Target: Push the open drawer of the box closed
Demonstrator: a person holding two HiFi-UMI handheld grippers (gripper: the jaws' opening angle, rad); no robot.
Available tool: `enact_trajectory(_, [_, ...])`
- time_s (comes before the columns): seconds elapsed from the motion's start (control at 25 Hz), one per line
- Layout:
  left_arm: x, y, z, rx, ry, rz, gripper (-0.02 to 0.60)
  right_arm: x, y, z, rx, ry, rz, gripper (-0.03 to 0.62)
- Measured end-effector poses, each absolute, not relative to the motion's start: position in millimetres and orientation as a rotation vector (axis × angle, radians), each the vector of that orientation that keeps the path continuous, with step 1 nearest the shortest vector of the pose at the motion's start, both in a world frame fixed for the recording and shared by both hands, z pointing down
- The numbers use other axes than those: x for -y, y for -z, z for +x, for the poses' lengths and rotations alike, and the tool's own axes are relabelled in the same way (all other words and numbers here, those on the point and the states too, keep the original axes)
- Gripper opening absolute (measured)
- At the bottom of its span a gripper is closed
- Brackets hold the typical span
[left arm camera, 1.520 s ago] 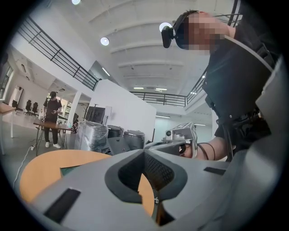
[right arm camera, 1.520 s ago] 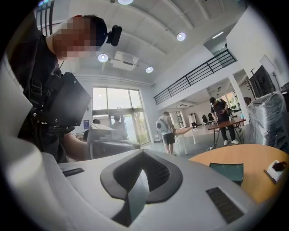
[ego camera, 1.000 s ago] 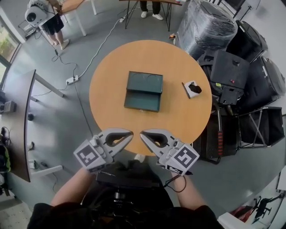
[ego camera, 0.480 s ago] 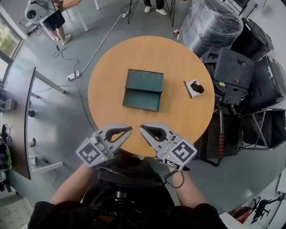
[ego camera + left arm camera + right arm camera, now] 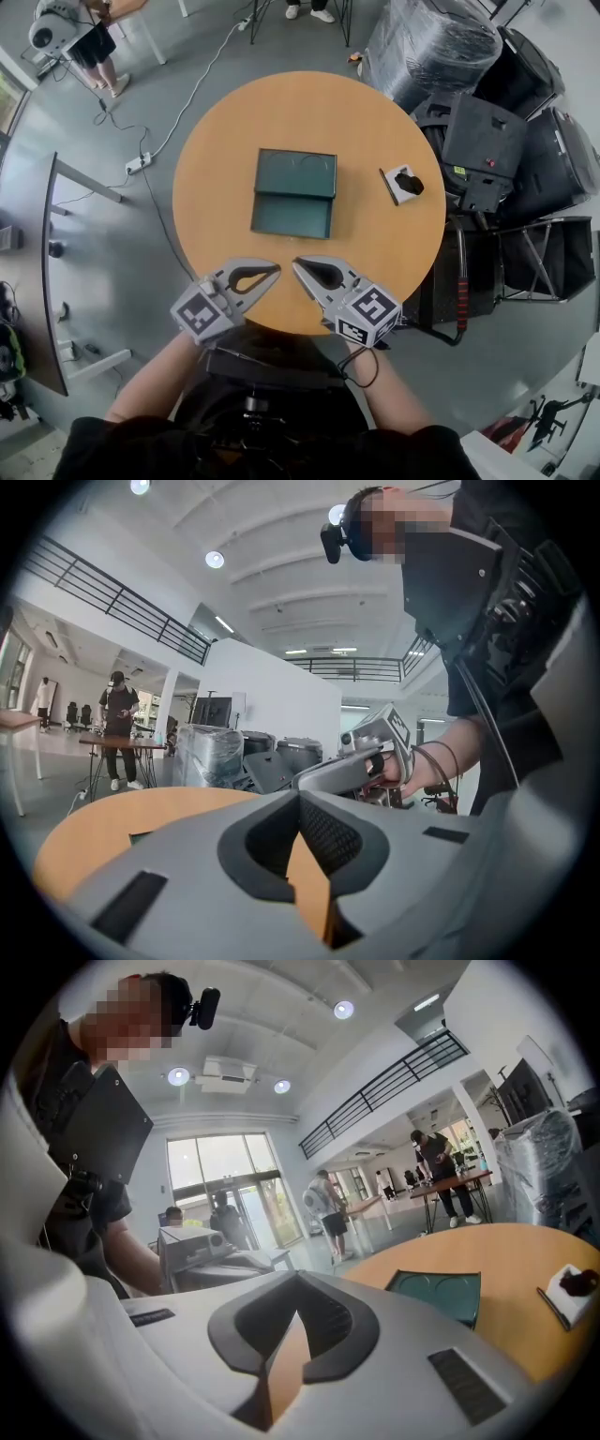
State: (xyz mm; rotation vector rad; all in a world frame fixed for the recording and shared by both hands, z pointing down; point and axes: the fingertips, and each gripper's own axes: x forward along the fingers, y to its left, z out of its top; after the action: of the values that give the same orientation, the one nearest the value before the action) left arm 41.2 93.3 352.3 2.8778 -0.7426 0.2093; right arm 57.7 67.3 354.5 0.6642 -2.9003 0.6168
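A dark green box lies in the middle of the round orange table. Its drawer stands pulled out toward me, and the box also shows in the right gripper view. Both grippers hover over the table's near edge, well short of the drawer. My left gripper is shut with nothing in it, its tips pointing right. My right gripper is shut and empty too, its tips pointing left, close to the left one's. The jaw tips meet in each gripper view.
A small white holder with a black item sits on the table's right side. Black cases and a plastic-wrapped bundle crowd the floor at the right. A grey desk stands at the left, a cable and power strip run behind, and people stand far back.
Both grippers have crept slightly forward over the table's near edge, still shut. The view has shifted a little. The box and its drawer have not moved.
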Motion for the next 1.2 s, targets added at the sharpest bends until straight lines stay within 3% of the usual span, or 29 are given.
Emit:
enact_trajectory(0.92, [-10.1,-559.5,4.9,0.659,-0.36,2.645,0.012,8.0,-583.2,34.6,2.509,-1.15,0.793,0.01])
enact_trajectory(1.2, [3.7,-594.7,3.3,0.648,-0.378,2.574,0.012,23.3,-636.6,36.0,2.389,-1.295,0.823,0.058])
